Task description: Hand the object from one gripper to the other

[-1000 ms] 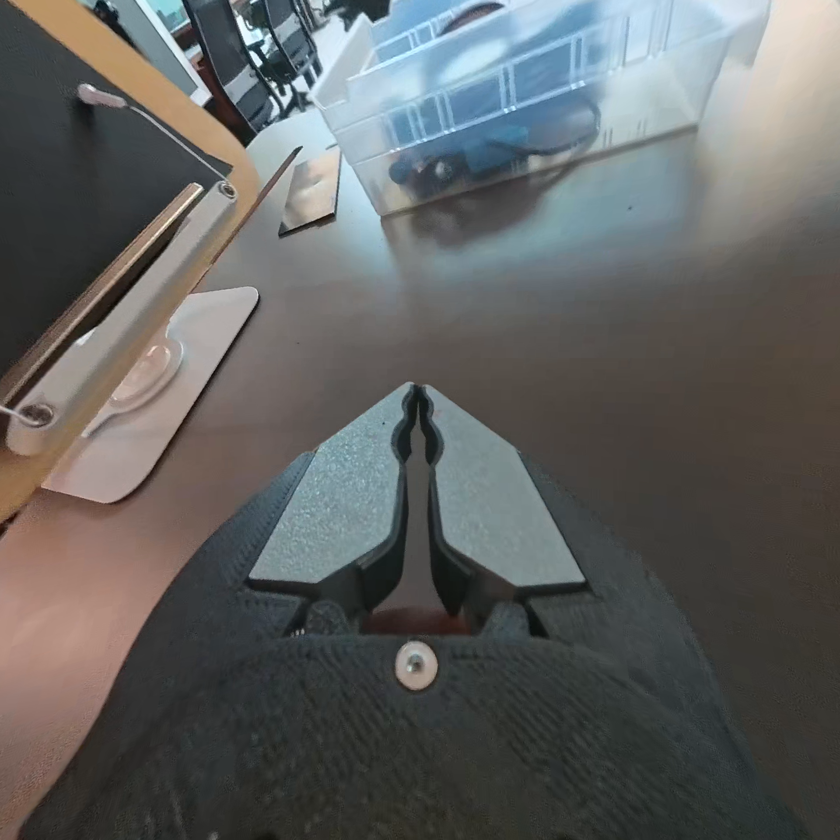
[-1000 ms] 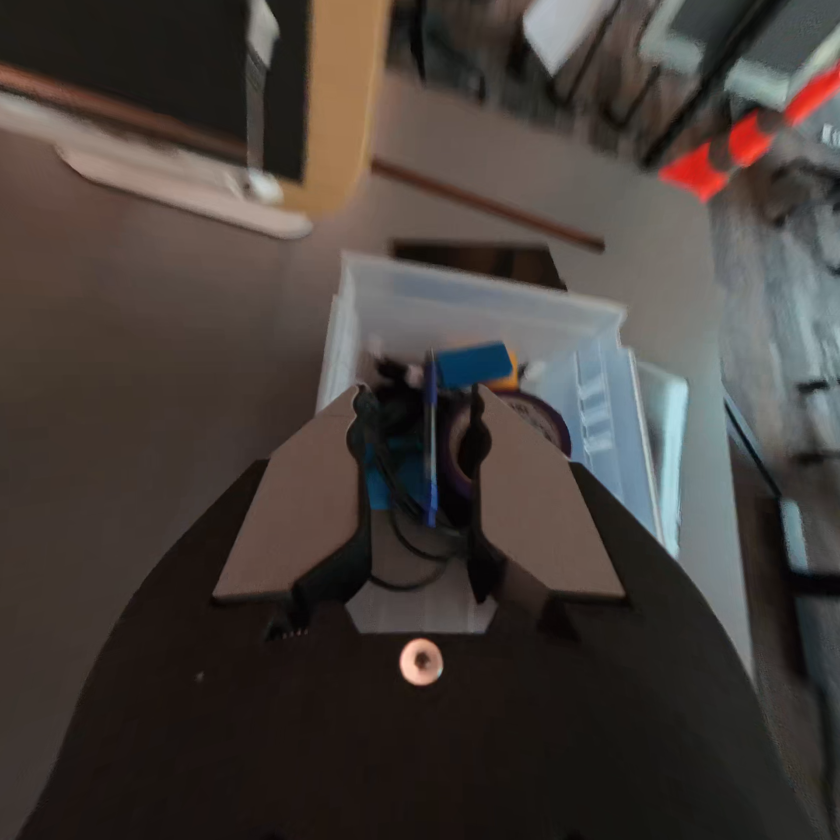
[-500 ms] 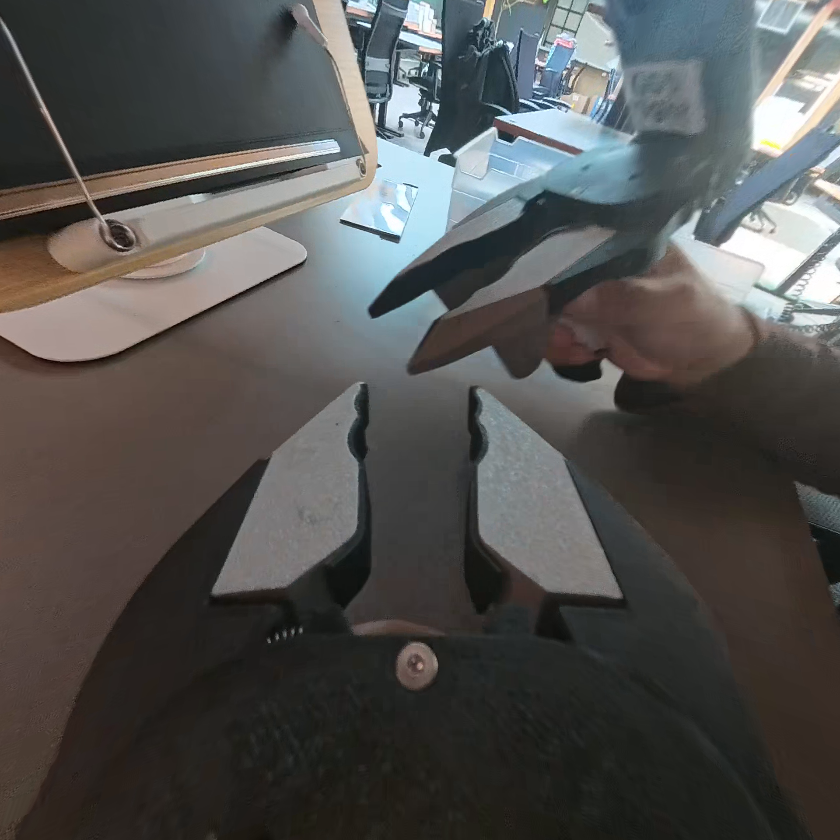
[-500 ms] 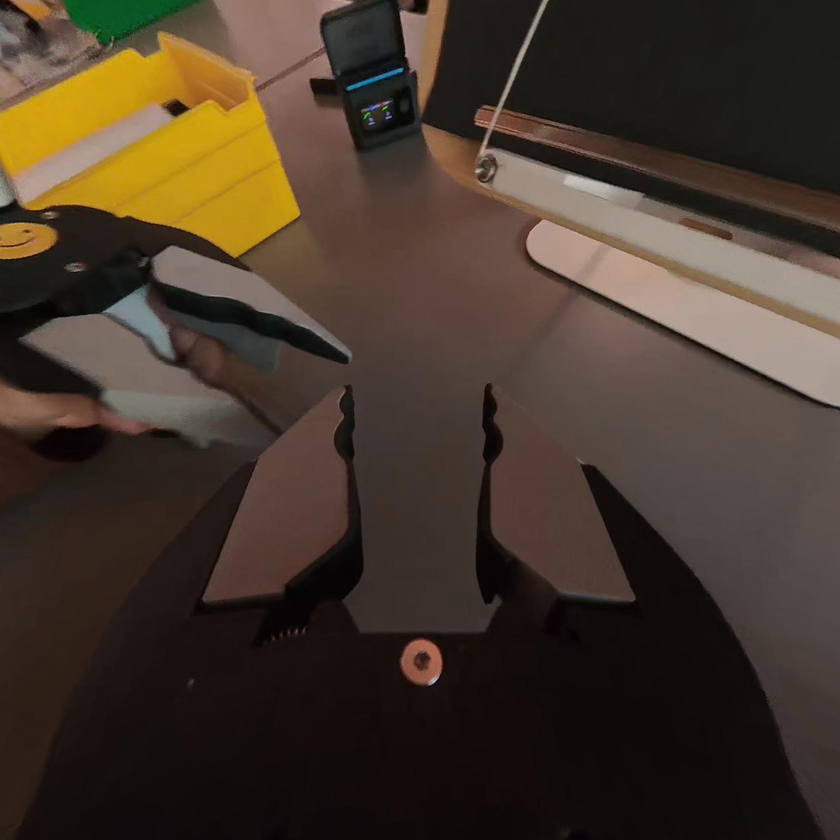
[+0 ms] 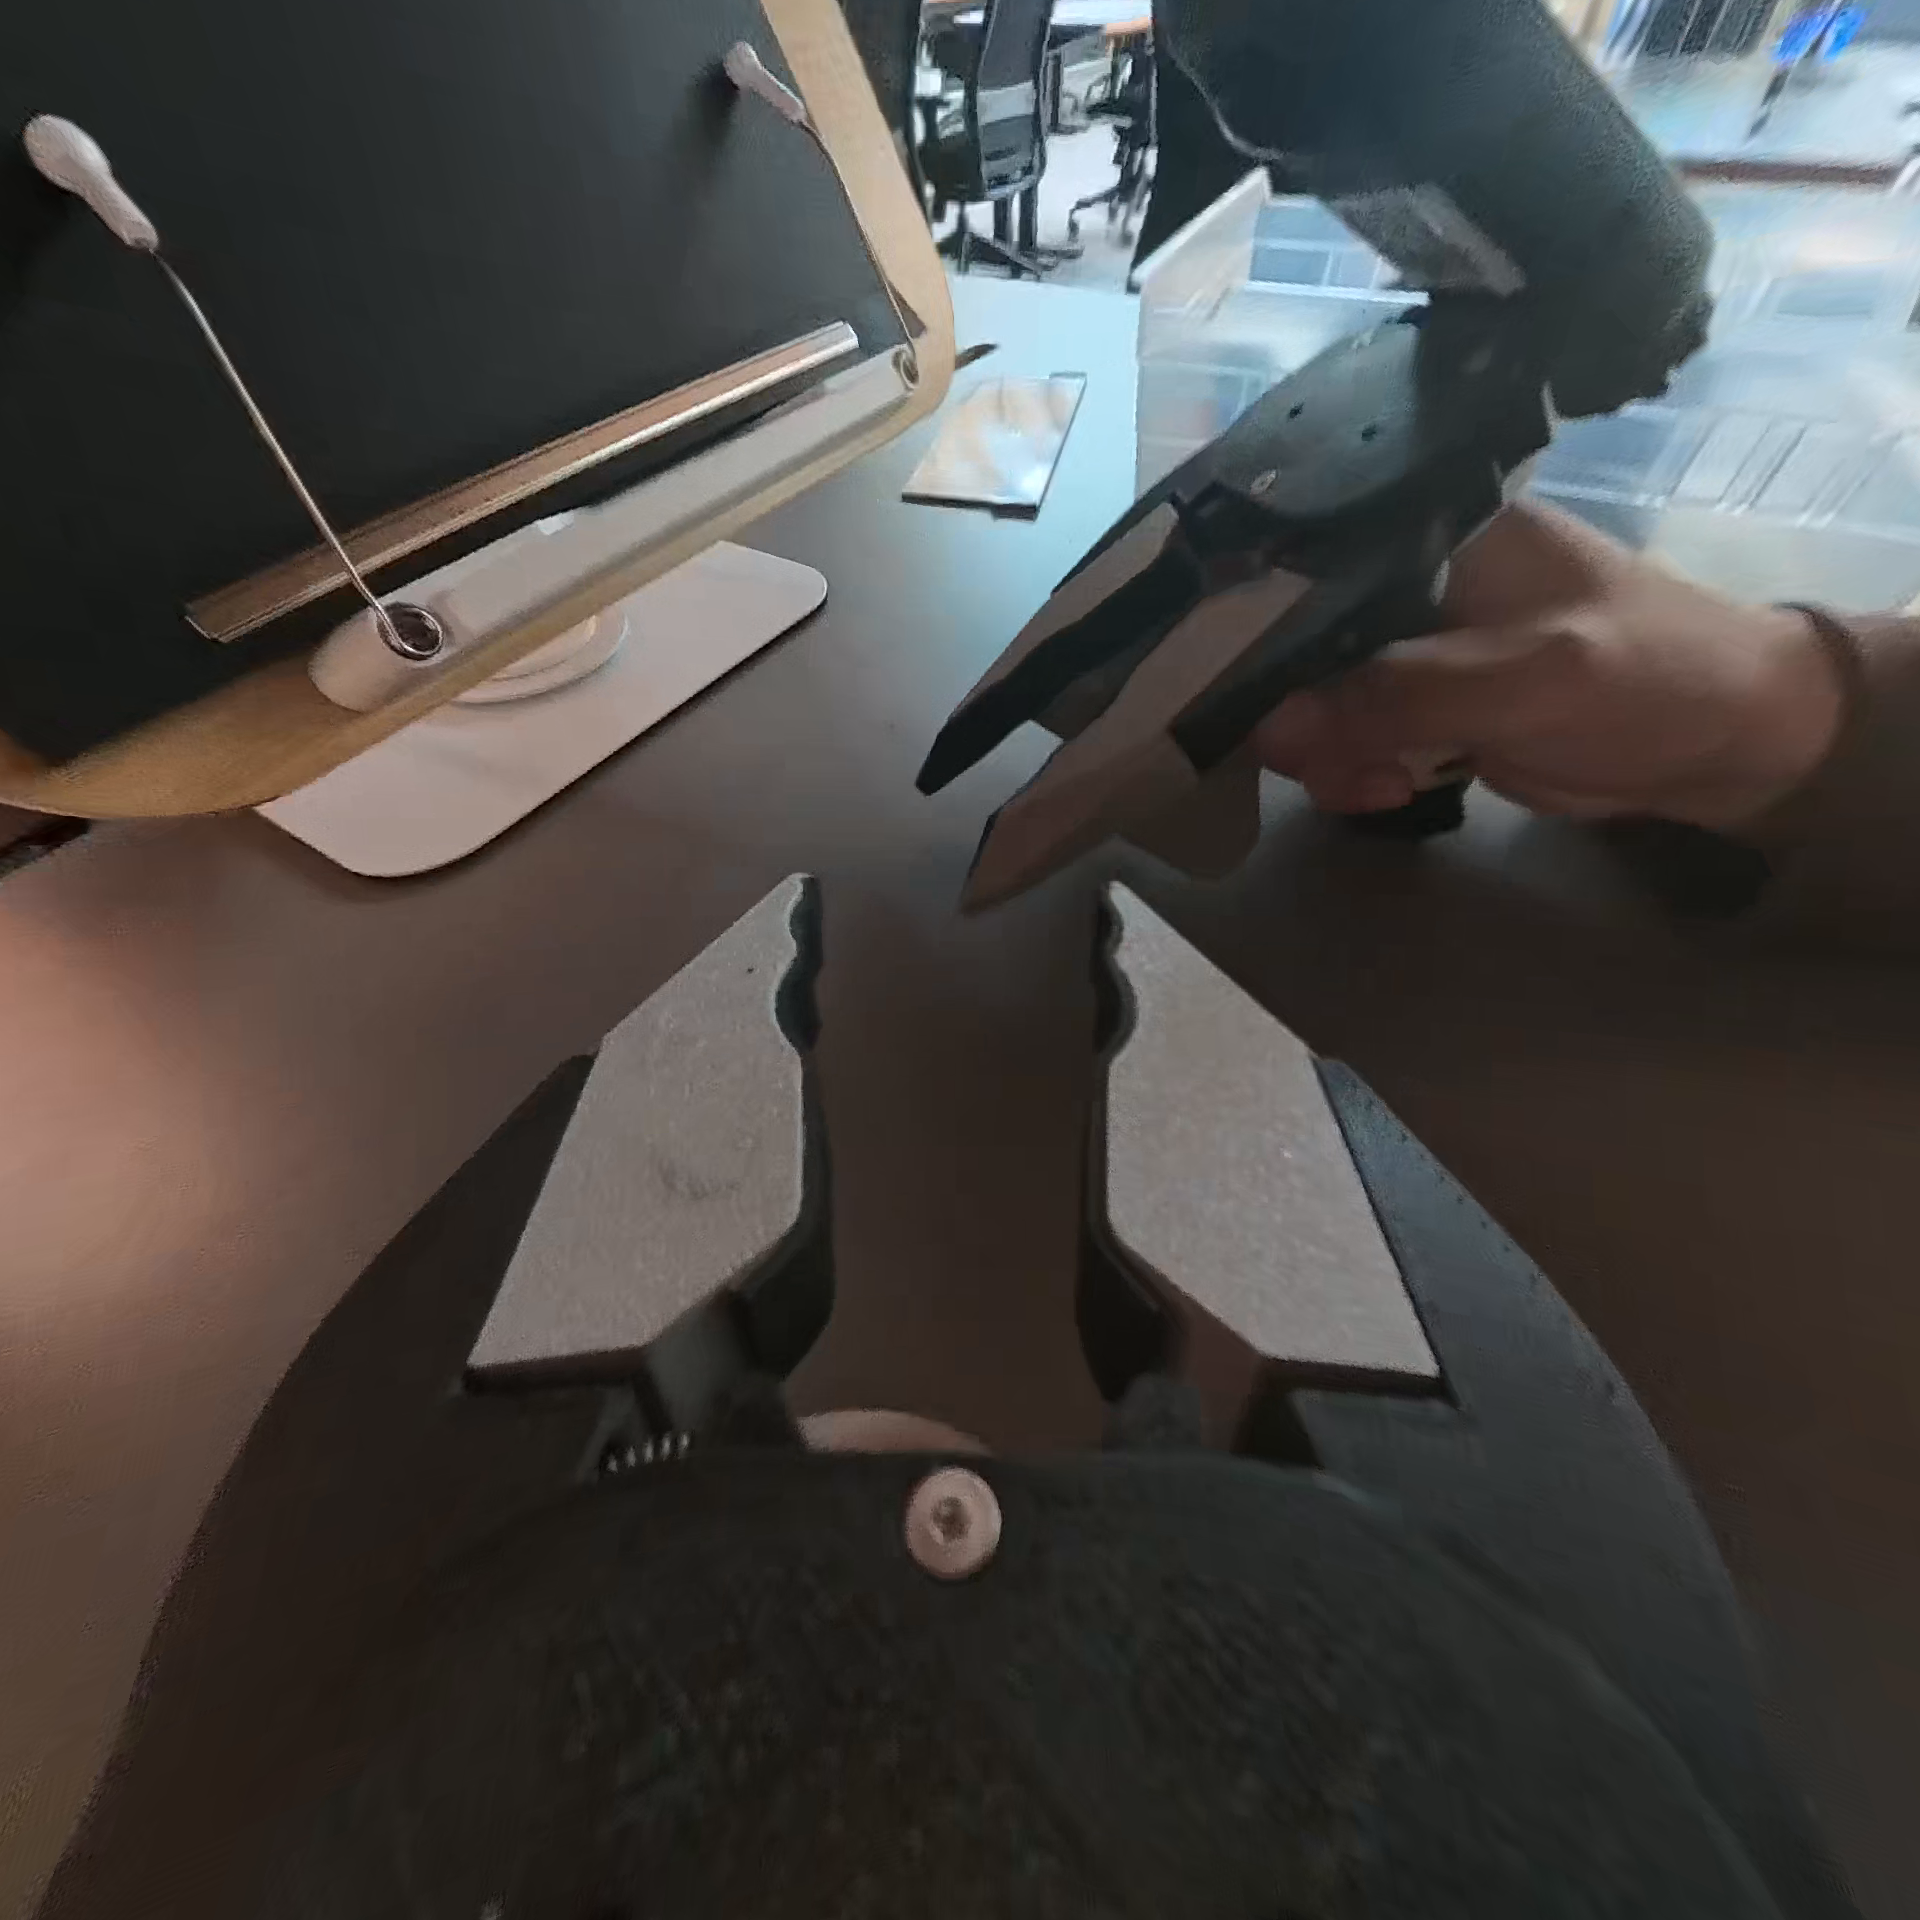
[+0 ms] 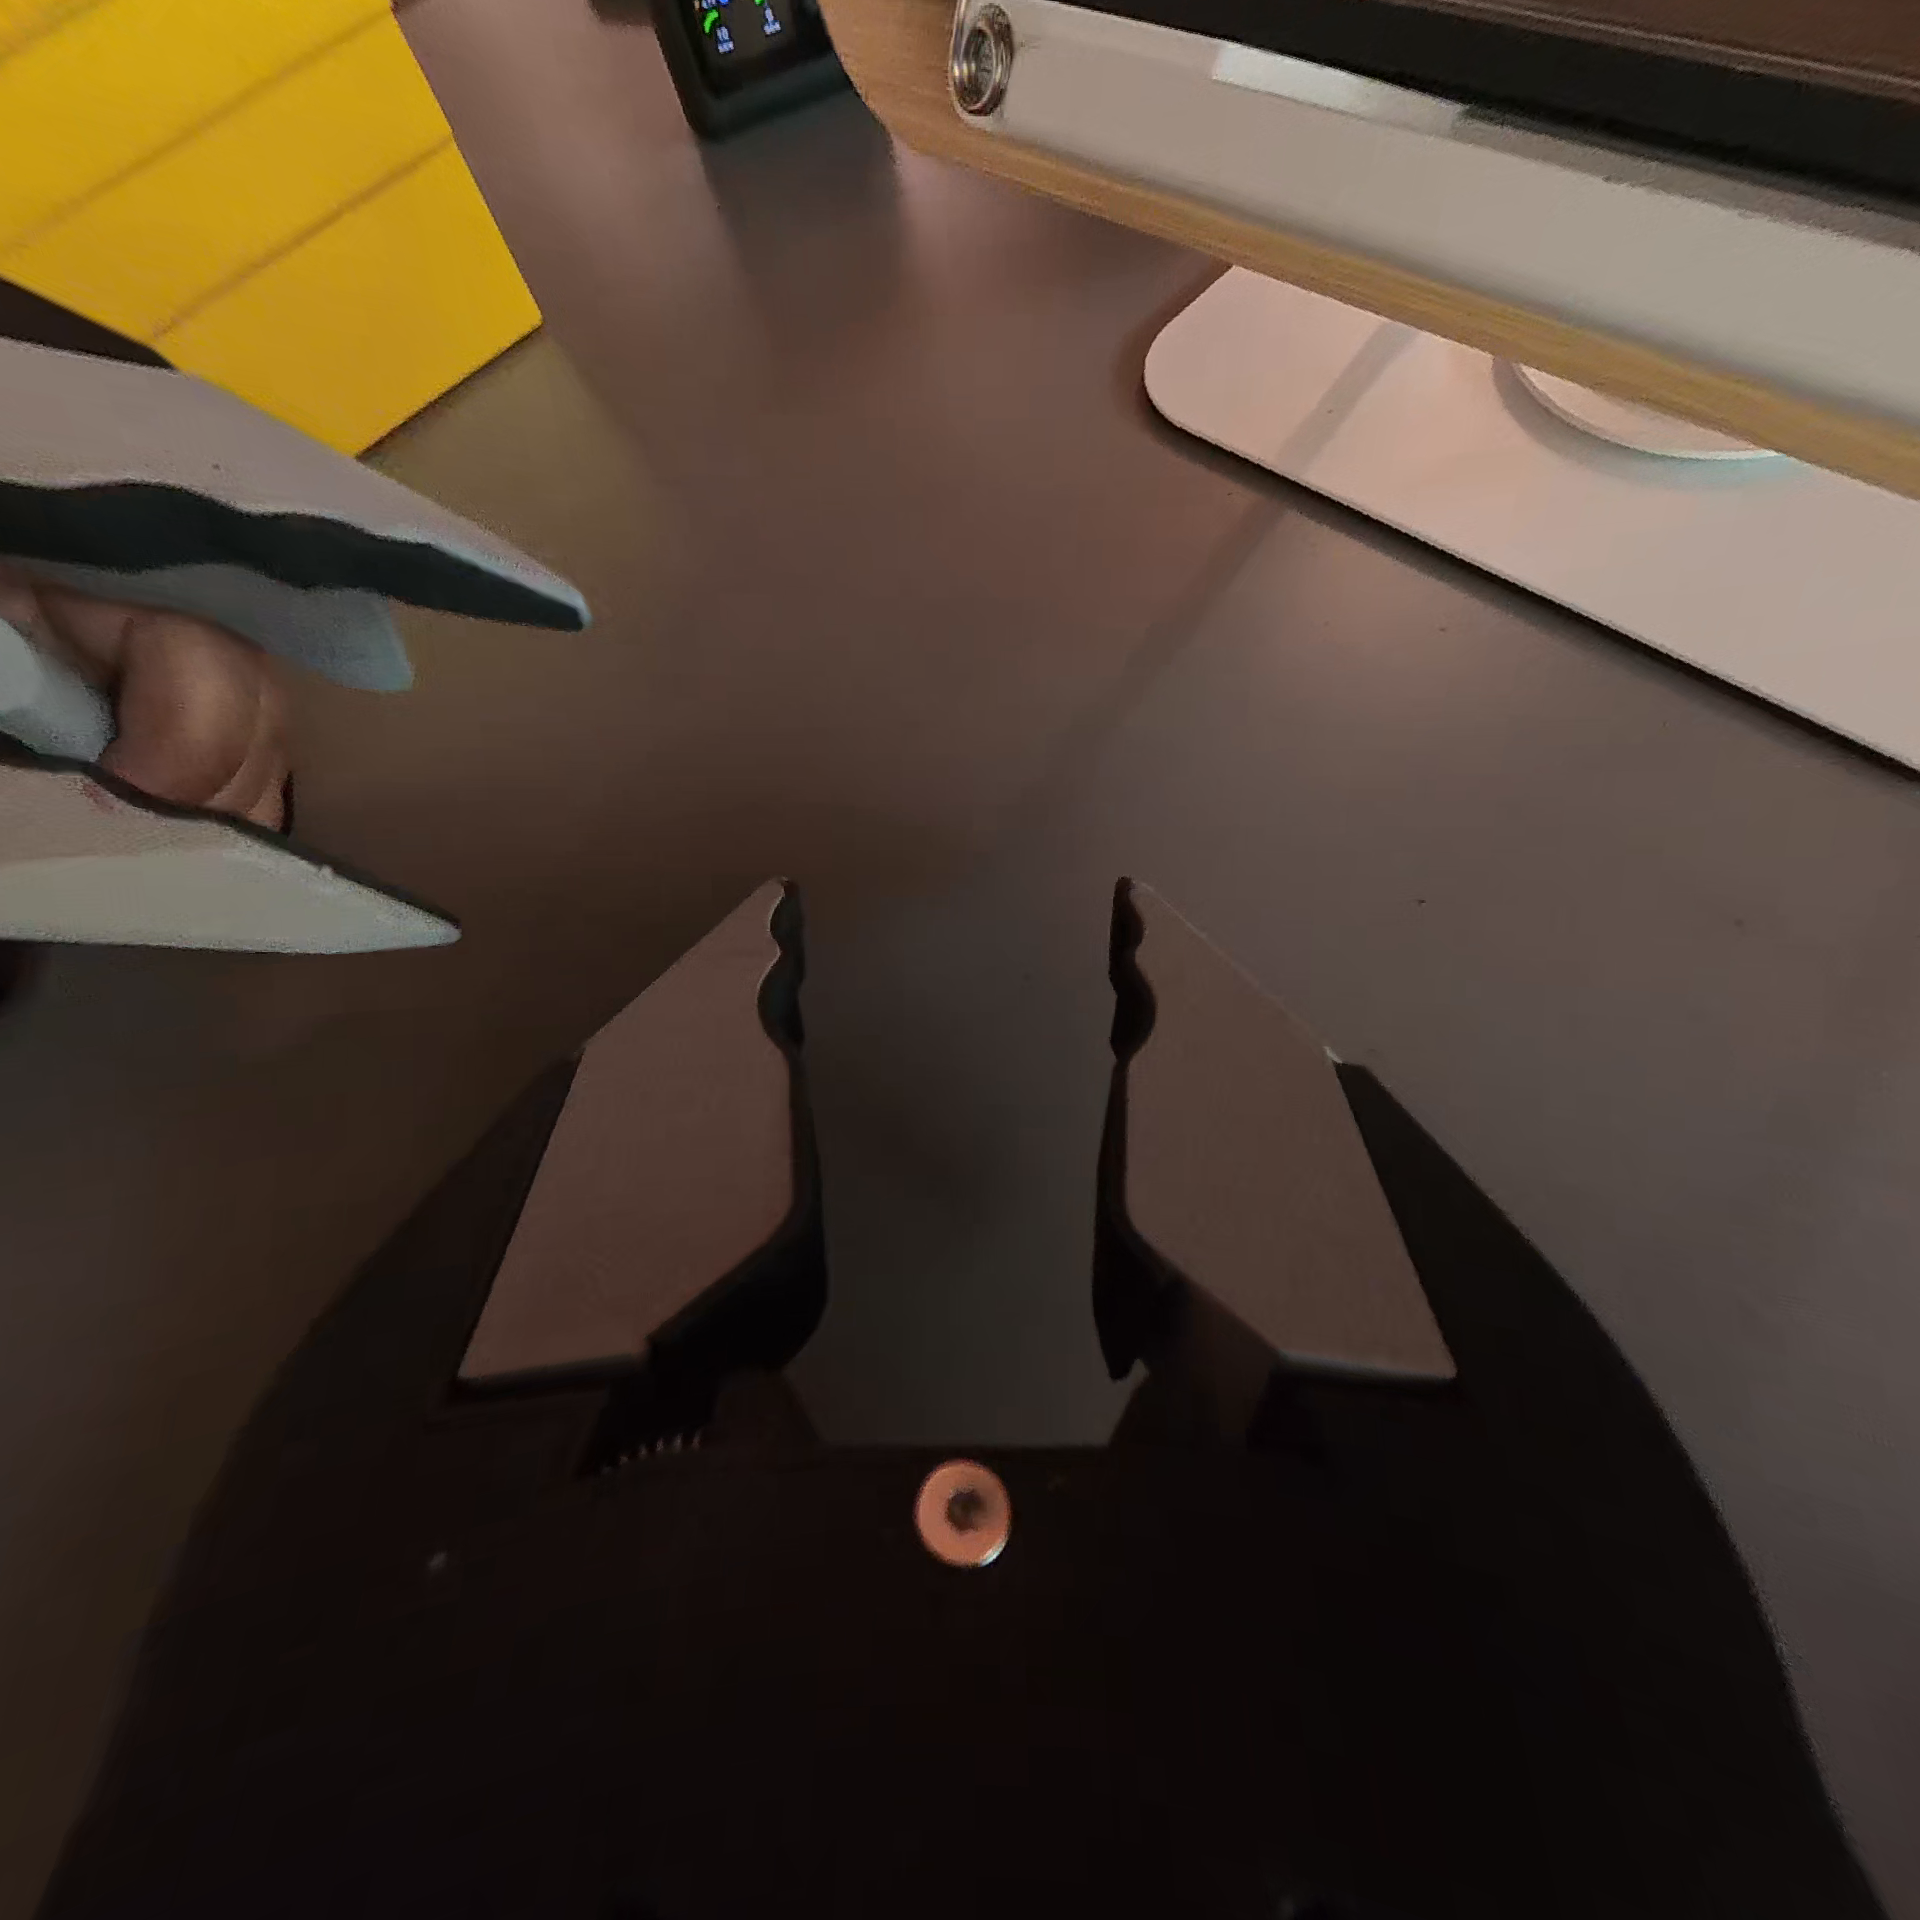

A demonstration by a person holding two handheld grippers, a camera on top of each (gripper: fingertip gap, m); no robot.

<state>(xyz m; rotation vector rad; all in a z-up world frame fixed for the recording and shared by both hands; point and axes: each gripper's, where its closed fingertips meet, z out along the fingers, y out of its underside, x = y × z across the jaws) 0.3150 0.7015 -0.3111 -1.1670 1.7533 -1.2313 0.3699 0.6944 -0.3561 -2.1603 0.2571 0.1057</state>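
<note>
My left gripper [image 5: 956, 902] is open and empty, low over the dark table [image 5: 312, 1039]. My right gripper [image 5: 948, 840], held by a hand [image 5: 1558, 707], comes in from the upper right with its tips just beyond my left fingertips. In the right wrist view the right gripper [image 6: 953, 891] is open and empty. The left gripper [image 6: 520, 777] shows there at the left edge, open, tips pointing right. I see no object between either pair of jaws or on the table between them.
A black board in a wooden frame [image 5: 416, 312] stands on a white base [image 5: 540, 769] at the left. A flat grey plate [image 5: 997, 436] and a clear bin [image 5: 1247, 312] lie behind. A yellow bin [image 6: 239, 208] and a small black device [image 6: 748, 52] show in the right wrist view. The small black device [image 6: 748, 52] is about 30 cm from my left fingertips.
My left gripper went from shut to open. Both grippers turned from the bin toward each other and closed in, so their tips now nearly meet.
</note>
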